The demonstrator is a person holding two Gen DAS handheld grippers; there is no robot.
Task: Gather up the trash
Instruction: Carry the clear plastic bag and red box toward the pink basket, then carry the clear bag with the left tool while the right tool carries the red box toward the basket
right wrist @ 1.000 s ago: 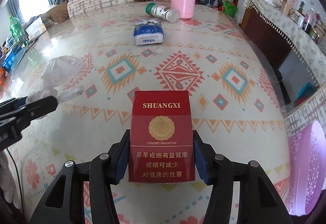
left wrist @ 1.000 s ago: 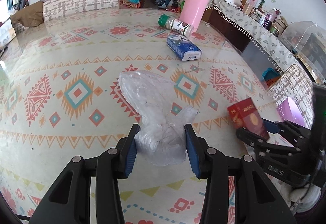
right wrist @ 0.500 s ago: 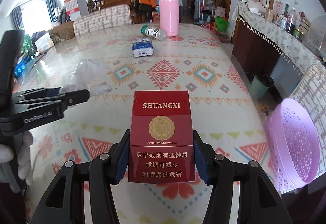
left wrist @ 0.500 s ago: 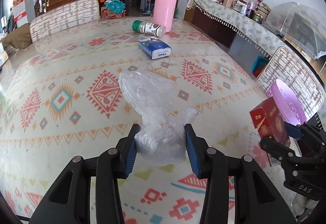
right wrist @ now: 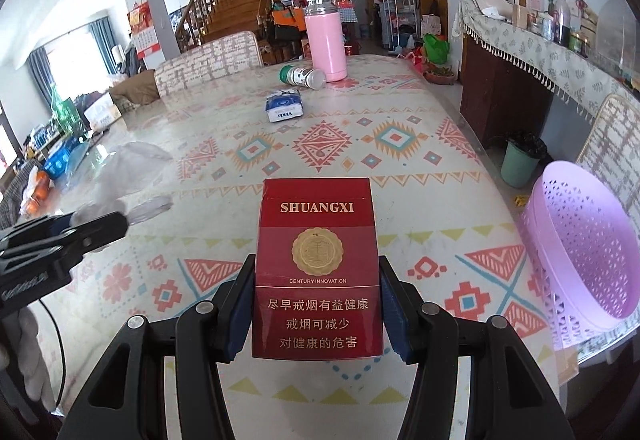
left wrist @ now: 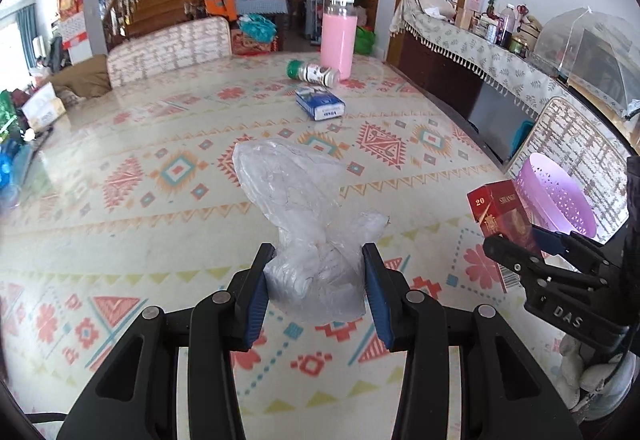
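Claws [left wrist: 316, 282] raised w/ trash, basket [right wrist: 584, 252] closer

Left gripper [left wrist: 316, 282] is closed, its 2 blue-padded fingers [left wrist: 256, 294] pressed against a crumpled plastic bag [left wrist: 304, 216], while right gripper [right wrist: 316, 314] clamps an upright red cigarette pack [right wrist: 316, 268] on both sides, level with and right of the left.

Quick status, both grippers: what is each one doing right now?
Left gripper: closed on the crumpled clear plastic bag.
Right gripper: closed on the red cigarette pack.
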